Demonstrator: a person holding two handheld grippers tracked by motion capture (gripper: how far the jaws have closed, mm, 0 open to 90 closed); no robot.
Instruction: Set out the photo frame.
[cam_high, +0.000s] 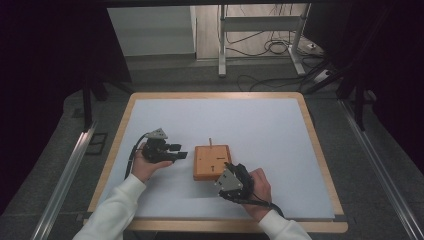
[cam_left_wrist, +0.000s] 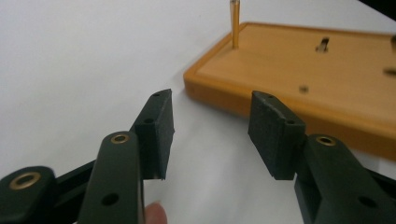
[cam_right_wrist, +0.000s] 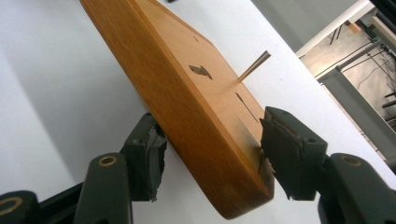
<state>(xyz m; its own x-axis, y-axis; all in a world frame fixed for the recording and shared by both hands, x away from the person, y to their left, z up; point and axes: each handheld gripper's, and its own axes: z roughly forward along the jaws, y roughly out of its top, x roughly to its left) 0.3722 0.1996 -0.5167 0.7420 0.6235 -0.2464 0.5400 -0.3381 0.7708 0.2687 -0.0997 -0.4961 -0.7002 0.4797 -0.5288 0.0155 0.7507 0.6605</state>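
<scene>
Square orange wooden board with thin upright peg — corner clamped by right gripper fingers; left gripper fingers spread wide, nothing held — levelled beside board.

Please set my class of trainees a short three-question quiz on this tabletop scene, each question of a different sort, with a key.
1. True or false: the left claw grips the orange square wooden board.
2. Where is the thin wooden peg? A: standing upright in the board. B: lying flat on the white table. C: between the left claw's jaws.
3. Which claw has a corner of the board between its jaws?

Key
1. False: its jaws are open and empty, beside the board.
2. A.
3. The right claw.
</scene>
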